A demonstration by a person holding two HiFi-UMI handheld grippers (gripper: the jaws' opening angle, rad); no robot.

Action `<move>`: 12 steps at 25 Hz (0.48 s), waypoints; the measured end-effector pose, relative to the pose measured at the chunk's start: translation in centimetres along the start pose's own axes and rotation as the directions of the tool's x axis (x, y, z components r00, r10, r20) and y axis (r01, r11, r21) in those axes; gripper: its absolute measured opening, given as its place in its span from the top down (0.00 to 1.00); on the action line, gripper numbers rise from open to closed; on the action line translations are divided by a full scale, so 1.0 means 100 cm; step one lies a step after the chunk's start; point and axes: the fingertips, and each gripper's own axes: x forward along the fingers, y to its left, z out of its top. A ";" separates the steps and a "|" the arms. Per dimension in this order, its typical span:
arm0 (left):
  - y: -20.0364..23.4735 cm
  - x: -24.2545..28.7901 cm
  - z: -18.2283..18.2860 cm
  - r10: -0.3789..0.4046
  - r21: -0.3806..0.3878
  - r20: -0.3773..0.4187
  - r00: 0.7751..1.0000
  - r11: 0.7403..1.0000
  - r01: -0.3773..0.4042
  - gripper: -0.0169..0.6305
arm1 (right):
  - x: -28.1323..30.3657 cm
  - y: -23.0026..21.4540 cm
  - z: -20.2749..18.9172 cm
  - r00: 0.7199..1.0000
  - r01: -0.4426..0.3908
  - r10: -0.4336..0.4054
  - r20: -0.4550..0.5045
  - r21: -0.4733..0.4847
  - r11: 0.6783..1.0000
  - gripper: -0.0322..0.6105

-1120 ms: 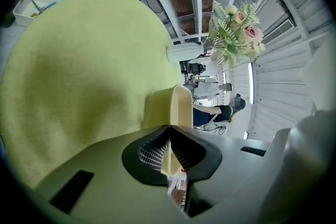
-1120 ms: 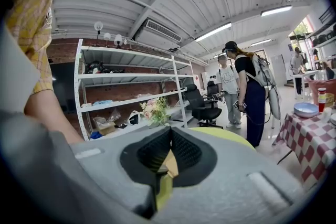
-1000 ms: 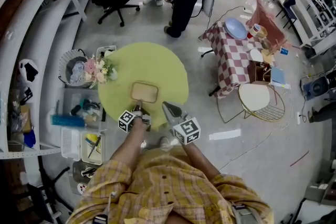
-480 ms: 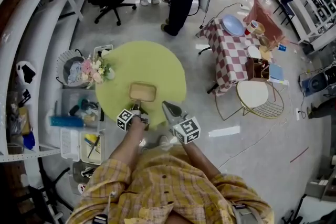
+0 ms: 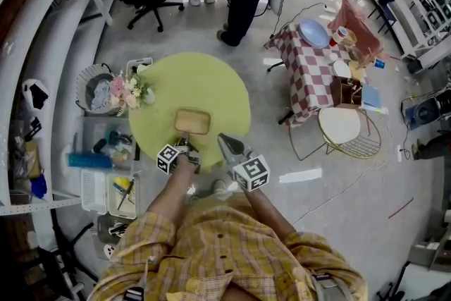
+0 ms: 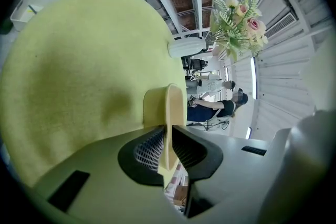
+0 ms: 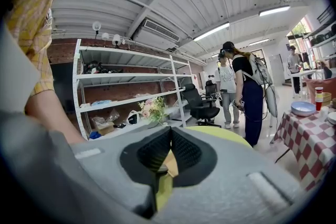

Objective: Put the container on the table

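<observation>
Barely moved, the container (image 5: 192, 121) lies crosswise

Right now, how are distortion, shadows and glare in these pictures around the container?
Head view: fisheye bows the shelves at left; the container is sharp against the table. Left gripper view: dark corners, a soft shadow on the table beside the container, whose rim the left tongs pinch. Right gripper view: ceiling lights burn white.

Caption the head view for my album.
Left tongs grip a tan container at the round green table; right tongs hover shut.
</observation>
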 end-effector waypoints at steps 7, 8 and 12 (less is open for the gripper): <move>-0.009 -0.009 -0.004 -0.024 -0.020 -0.005 1.000 1.000 0.024 0.92 | -0.002 0.003 0.002 1.000 0.015 -0.015 -0.001 -0.004 1.000 0.95; -0.011 -0.010 -0.004 -0.030 -0.019 -0.004 1.000 0.999 0.030 0.93 | -0.002 0.003 0.003 1.000 0.019 -0.019 -0.001 -0.003 1.000 0.95; -0.025 -0.018 -0.001 -0.064 -0.006 0.002 0.998 0.998 0.064 0.93 | -0.003 0.007 0.005 1.000 0.028 -0.028 0.002 0.000 1.000 0.95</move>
